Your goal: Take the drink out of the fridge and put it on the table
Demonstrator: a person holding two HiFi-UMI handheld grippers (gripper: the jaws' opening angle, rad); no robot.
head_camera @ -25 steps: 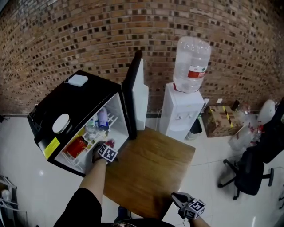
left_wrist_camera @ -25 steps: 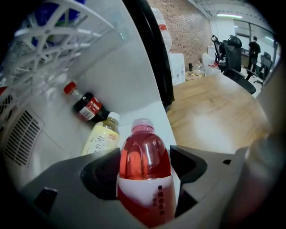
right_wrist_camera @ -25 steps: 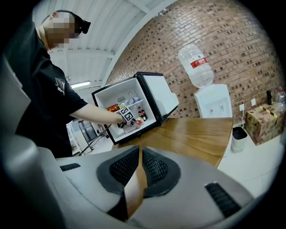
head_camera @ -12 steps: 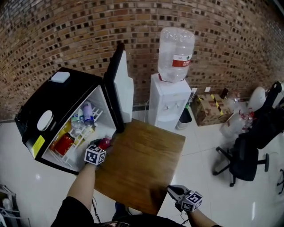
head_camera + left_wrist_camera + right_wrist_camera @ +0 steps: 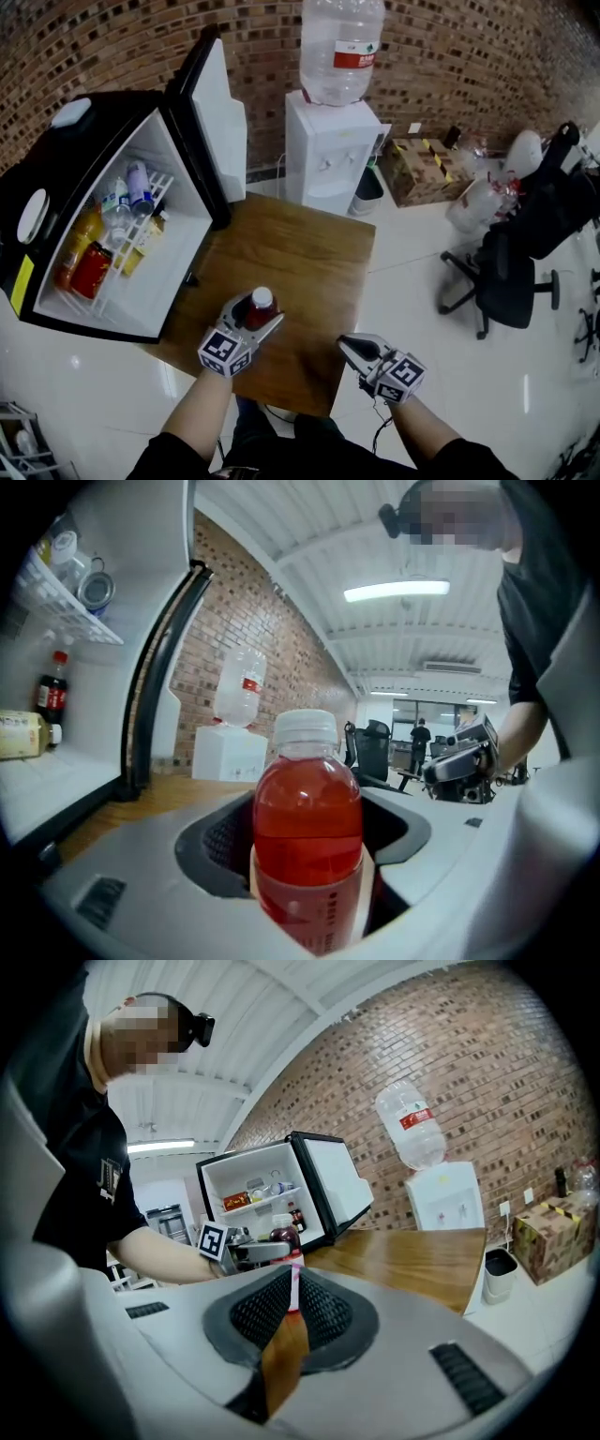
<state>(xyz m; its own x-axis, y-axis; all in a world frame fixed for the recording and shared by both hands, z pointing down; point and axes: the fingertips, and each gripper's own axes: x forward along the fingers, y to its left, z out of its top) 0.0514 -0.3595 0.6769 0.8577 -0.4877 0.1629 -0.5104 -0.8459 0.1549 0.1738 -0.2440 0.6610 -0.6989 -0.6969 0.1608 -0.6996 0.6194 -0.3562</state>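
A red drink bottle with a white cap sits between the jaws of my left gripper, which is shut on it over the near part of the wooden table. In the left gripper view the bottle stands upright and both pads press its sides. Whether its base touches the table I cannot tell. My right gripper hangs at the table's near right corner, shut and holding nothing. Its own view shows the jaws together, with the bottle beyond them. The black fridge stands open at the left.
Several drinks remain on the fridge shelves. Its door stands open beside the table's far left corner. A white water dispenser stands behind the table. Cardboard boxes and a black office chair are at the right.
My left gripper has come out of the fridge with the red bottle and moved right, over the near part of the table. The right gripper has stayed by the table's near corner.
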